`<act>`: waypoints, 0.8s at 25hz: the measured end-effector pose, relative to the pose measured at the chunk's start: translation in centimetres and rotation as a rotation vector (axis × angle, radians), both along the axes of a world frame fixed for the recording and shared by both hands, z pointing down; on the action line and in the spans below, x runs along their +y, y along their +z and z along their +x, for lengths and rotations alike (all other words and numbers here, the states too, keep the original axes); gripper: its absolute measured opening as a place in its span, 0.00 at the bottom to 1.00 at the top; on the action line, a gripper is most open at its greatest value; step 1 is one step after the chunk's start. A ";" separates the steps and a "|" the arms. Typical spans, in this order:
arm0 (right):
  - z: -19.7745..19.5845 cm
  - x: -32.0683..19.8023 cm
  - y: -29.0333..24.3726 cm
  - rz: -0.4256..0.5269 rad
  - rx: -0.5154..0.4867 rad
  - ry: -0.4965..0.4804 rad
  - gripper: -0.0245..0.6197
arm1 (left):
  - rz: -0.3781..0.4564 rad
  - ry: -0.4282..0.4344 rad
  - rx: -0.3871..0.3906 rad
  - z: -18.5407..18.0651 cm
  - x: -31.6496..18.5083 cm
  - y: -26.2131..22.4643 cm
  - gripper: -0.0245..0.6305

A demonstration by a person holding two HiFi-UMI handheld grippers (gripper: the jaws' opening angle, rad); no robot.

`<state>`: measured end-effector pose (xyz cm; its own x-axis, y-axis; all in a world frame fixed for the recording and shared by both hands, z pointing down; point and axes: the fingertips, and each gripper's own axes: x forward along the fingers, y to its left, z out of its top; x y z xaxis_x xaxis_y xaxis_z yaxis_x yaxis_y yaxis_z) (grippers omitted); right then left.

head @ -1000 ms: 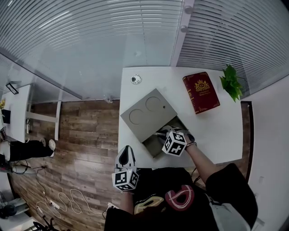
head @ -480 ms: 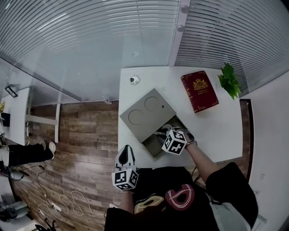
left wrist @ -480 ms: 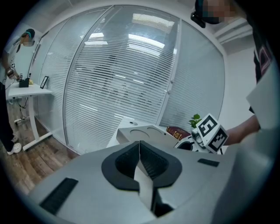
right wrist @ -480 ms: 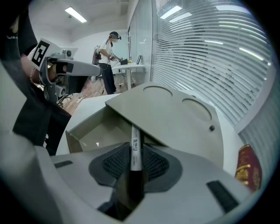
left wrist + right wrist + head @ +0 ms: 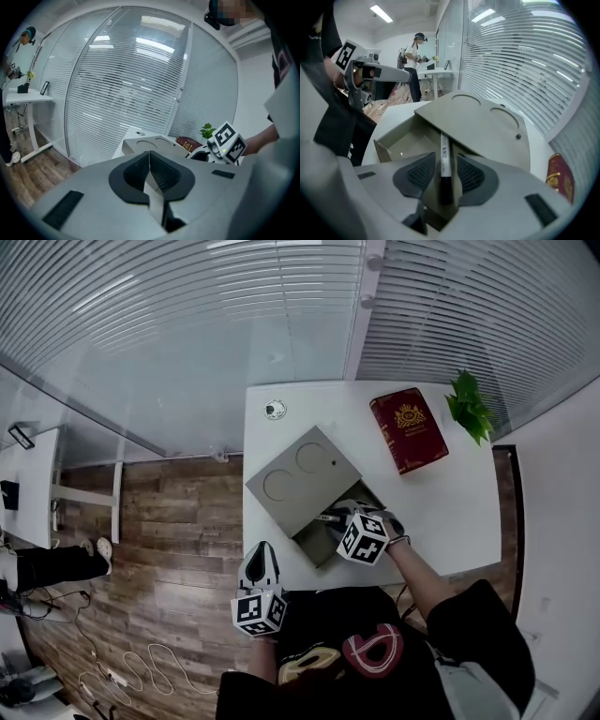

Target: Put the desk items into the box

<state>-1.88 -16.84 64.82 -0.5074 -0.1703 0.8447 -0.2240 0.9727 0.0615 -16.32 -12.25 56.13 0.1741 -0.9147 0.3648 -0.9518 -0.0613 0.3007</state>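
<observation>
A grey box (image 5: 322,542) stands open on the white desk (image 5: 441,512), with its lid (image 5: 300,479) slid to the back left. My right gripper (image 5: 339,518) points steeply down into the box's opening. Its jaws have just been opening. A black and white marker pen (image 5: 444,164) lies between its pads without being pressed, over the box's inside (image 5: 401,140). My left gripper (image 5: 262,563) hangs off the desk's front left edge. In the left gripper view that gripper (image 5: 150,171) has its pads together, with nothing between them.
A dark red book (image 5: 409,429) lies at the desk's back right, beside a small green plant (image 5: 467,407). A small round fitting (image 5: 274,410) sits at the desk's back left corner. Wooden floor lies to the left. In the right gripper view a person stands far off by another desk.
</observation>
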 end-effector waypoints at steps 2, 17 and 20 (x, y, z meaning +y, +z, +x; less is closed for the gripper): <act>0.1 0.0 -0.7 -0.010 -0.037 0.040 0.25 | 0.007 0.013 0.003 0.3 -0.2 -0.1 0.07; 3.2 -1.5 -6.6 0.072 -0.340 0.467 0.28 | 0.086 0.171 0.043 4.7 -1.7 -2.6 0.07; 4.4 -1.4 -7.5 0.079 -0.392 0.549 0.28 | 0.097 0.203 0.052 5.8 -1.9 -2.8 0.07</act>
<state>2.53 -18.29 57.35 -0.5958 -0.5443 0.5905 -0.7042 0.7076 -0.0583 -10.52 -14.15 53.31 0.3746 -0.8892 0.2626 -0.9002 -0.2809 0.3328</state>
